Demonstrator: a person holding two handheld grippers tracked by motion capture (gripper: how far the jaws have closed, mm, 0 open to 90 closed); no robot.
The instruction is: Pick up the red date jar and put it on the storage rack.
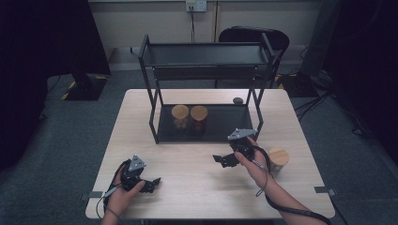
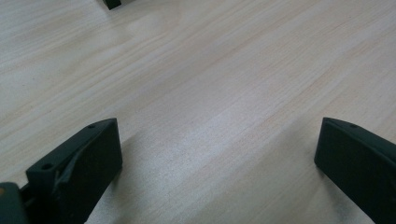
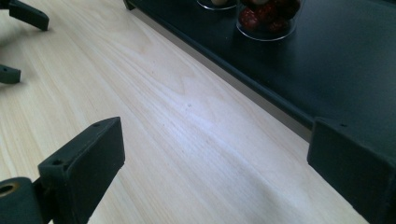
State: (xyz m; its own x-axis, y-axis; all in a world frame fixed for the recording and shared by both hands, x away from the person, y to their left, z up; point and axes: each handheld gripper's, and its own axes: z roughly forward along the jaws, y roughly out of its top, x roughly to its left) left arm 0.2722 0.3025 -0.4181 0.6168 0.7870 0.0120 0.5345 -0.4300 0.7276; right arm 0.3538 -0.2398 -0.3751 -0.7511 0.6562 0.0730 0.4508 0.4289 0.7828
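- Two grippers work over the table, each held in one hand.
- The left gripper sits near the table's near left corner; its jaws stand wide apart with bare wood between them.
- The right gripper hovers right of the middle, in front of the rack's front edge, jaws pointing left. They are spread apart with nothing between them.
- Three jars with wooden lids in all. One jar stands near the table's right edge, just behind the right hand and partly hidden by it.
- A black two-shelf rack stands on the far half of the table. Two jars stand side by side on its lower shelf; the right one holds red pieces, cut off at the top in the right gripper view.
- A small dark thing lies by the rack's far right leg, too small to make out.
- A dark chair stands beyond the far edge, mostly hidden by the rack.
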